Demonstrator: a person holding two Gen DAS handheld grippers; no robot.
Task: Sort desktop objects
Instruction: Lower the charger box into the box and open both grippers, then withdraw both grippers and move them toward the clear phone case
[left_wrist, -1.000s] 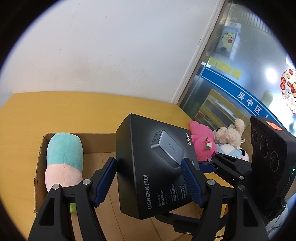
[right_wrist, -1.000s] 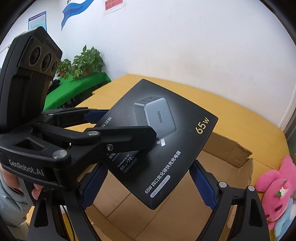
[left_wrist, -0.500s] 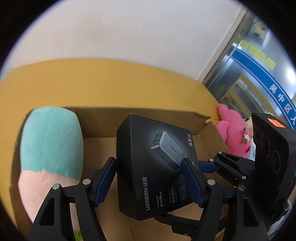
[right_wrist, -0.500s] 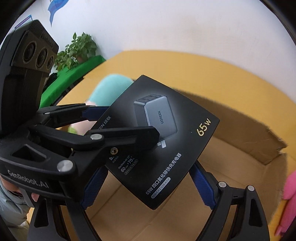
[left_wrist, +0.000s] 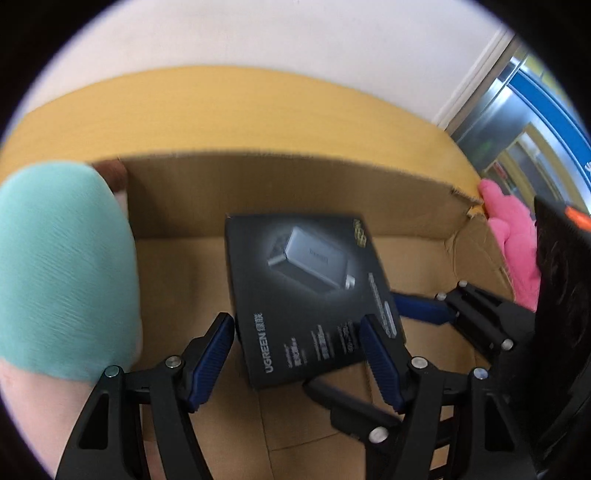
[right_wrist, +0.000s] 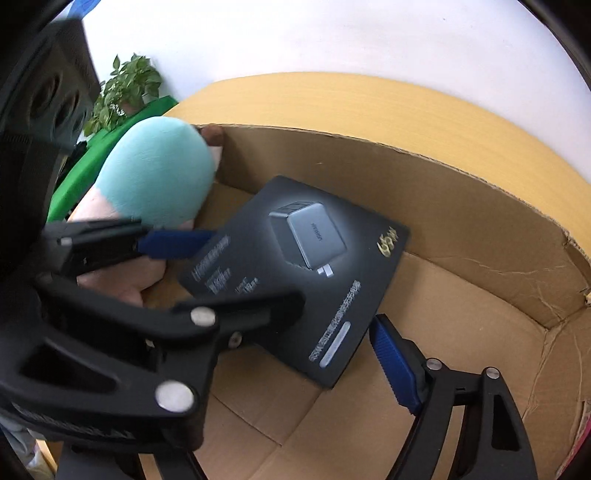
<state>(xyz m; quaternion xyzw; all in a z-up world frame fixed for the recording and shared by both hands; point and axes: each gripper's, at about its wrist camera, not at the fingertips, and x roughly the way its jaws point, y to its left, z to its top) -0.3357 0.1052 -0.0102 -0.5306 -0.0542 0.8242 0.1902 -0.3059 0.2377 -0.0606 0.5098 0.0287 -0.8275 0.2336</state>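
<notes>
**Position of the item.** The black UGREEN charger box (left_wrist: 306, 295) is inside the open cardboard carton (left_wrist: 295, 184), which stands on the yellow desk (left_wrist: 221, 110). It is above or just at the carton floor; blur hides whether a corner touches. A teal-and-pink plush toy (left_wrist: 62, 266) fills the carton's left end, just beside the charger box. A pink plush (left_wrist: 513, 240) lies outside the right wall.

**Grip.** The left hand-held gripper (left_wrist: 295, 321) stands about two-thirds open with the charger box between its blue pads (left_wrist: 376, 362), apparently clamped on it. The right hand-held gripper (right_wrist: 295, 328) has just been closing. The box's near corner lies between its jaws, but its one visible pad (right_wrist: 391, 362) stands clear of the cardboard (the other is hidden behind the left unit).

**Risks.**
- The charger box hangs tilted. Released like this, it would likely land on an edge and tip against the plush toy rather than lie flat.
- If the right jaws close on that corner while the left pads hold, the box could twist or slip.
- The two units are crowded together, so a careless withdrawal could knock one against the other or snag the carton wall.

**Pose.** Both hand-held grippers pitch steeply down into the carton. The left one crosses in front of the right one's camera.
</notes>
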